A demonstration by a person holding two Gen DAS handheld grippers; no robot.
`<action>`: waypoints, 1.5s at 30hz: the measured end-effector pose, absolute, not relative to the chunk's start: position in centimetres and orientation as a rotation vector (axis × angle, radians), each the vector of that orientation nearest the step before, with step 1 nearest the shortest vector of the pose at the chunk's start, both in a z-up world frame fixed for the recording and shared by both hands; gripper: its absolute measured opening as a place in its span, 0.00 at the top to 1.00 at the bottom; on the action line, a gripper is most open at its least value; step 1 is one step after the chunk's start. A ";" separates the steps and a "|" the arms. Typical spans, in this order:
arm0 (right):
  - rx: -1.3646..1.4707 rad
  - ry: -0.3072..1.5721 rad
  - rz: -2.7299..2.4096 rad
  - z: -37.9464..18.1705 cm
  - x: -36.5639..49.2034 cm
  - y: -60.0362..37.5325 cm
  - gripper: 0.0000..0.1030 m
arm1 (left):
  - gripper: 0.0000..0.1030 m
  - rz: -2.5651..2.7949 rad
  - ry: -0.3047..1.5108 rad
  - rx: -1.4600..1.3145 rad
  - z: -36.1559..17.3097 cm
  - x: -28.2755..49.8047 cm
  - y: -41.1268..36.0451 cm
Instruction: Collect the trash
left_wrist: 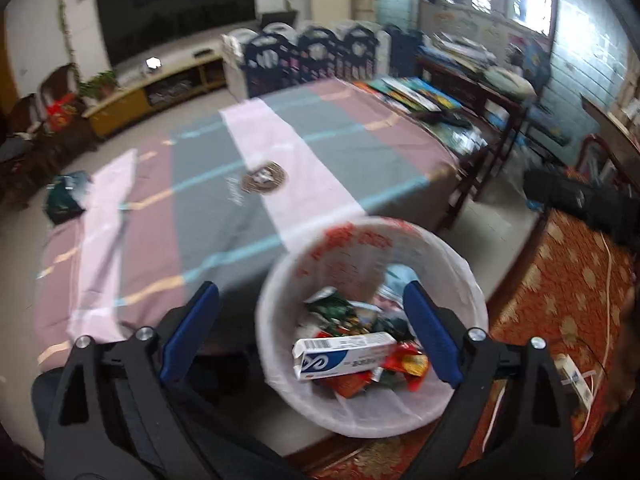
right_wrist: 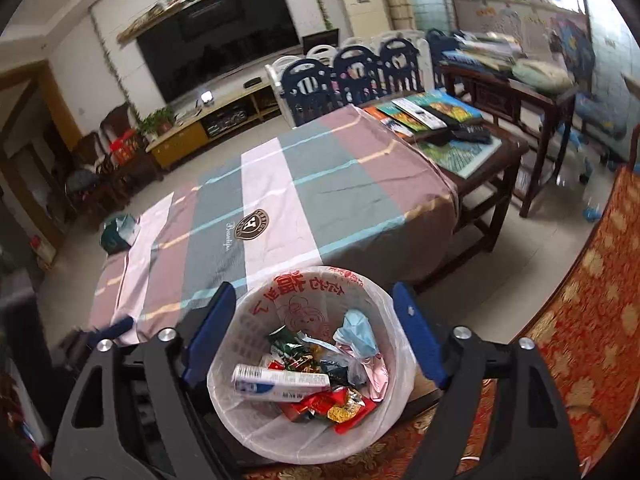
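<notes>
Both jaws gape above the bin (right_wrist: 256, 432) (box (right_wrist: 282, 384) inside).

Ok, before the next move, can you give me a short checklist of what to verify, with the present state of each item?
1. Left gripper empty, jaws open: ok.
2. Right gripper empty, jaws open: ok.
3. White box lies inside the bin, on top of the wrappers: ok.
4. Bin liner folded over the rim, nothing hanging out: ok.
5. Striped tablecloth clear of trash: not ok; a dark green packet lies at its far left edge.
6. Trash on the floor around the bin: cannot tell, both grippers hide that area.
</notes>
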State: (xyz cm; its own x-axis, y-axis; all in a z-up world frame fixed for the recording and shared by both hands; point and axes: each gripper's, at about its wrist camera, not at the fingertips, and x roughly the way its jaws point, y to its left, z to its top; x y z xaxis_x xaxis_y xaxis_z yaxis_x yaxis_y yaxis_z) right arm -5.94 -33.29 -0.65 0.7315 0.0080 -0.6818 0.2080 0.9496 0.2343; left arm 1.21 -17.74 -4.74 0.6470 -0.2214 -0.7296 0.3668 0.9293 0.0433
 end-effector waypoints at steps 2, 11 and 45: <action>0.232 0.735 -0.107 0.6 -6.2 -31.8 0.11 | 0.03 -0.257 0.729 0.177 -2.7 0.3 -16.0; 0.127 0.619 -0.012 4.8 -7.9 -27.3 0.03 | 0.03 -0.062 0.588 0.044 4.3 -3.2 -9.8; 0.073 0.641 -0.018 4.8 -7.6 -24.9 0.03 | 0.03 -0.030 0.583 0.032 5.3 -4.5 -8.9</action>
State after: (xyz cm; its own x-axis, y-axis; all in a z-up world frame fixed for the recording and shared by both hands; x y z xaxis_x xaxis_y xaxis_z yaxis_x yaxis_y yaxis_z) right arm -7.62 -24.88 4.81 0.8017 0.0057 -0.5977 0.0396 0.9973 0.0626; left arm -4.50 -8.87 5.33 0.8347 -0.0195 -0.5504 0.0376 0.9991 0.0216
